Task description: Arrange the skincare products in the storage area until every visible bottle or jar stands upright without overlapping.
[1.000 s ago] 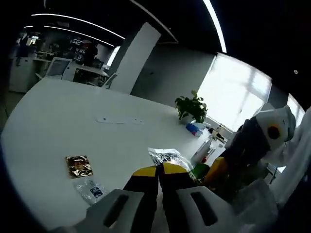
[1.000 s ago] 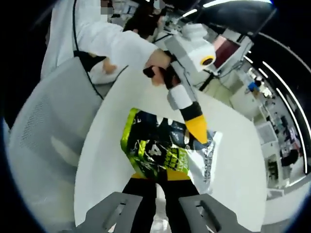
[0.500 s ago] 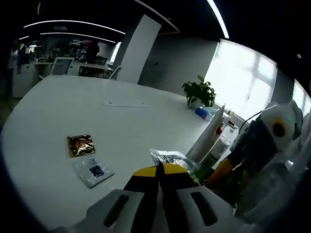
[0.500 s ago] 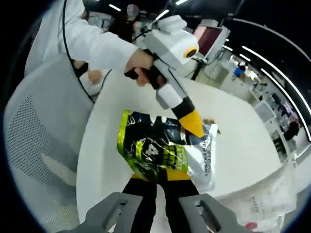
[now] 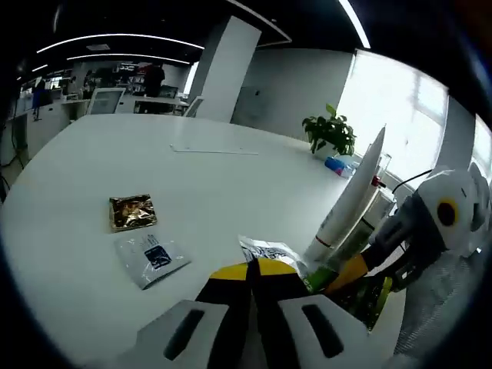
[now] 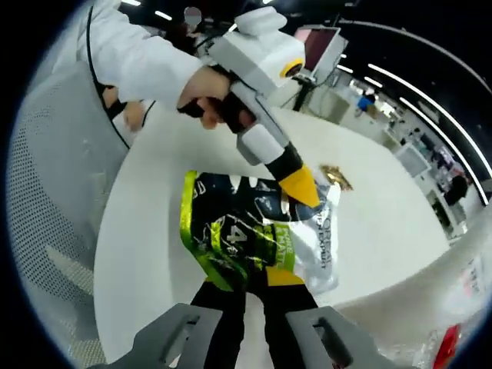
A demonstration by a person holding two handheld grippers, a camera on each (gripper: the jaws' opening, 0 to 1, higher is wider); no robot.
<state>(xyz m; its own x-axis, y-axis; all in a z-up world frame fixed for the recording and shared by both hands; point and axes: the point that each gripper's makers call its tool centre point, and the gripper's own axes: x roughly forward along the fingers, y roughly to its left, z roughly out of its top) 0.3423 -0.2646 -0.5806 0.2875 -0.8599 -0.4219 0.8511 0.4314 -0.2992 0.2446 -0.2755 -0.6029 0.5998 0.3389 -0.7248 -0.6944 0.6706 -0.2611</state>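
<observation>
My left gripper (image 5: 250, 270) is shut on the near edge of a crinkled silver packet (image 5: 268, 250) just above the white table (image 5: 192, 184). In the right gripper view the left gripper (image 6: 298, 184) comes down from the top, its yellow tip on the same silver packet (image 6: 317, 244). My right gripper (image 6: 257, 278) is shut on a green and black pouch (image 6: 231, 229) that overlaps the silver packet. In the left gripper view the right gripper (image 5: 350, 270) holds that pouch (image 5: 363, 296) at the right. A gold sachet (image 5: 131, 212) and a clear sachet with a blue label (image 5: 152, 257) lie flat to the left.
A tall white bag edge (image 5: 350, 201) stands right of the packets. A potted plant (image 5: 330, 132) and a blue bottle (image 5: 336, 165) sit far back, with a white strip (image 5: 215, 151) mid-table. A person's hand (image 6: 206, 91) holds the left gripper. A grey mesh chair (image 6: 54, 192) stands beside the table.
Both cameras have swung, and the left gripper view now sits lower over the table. Both grippers keep their hold, and the pouch and silver packet stay overlapped. The flat sachets have not moved.
</observation>
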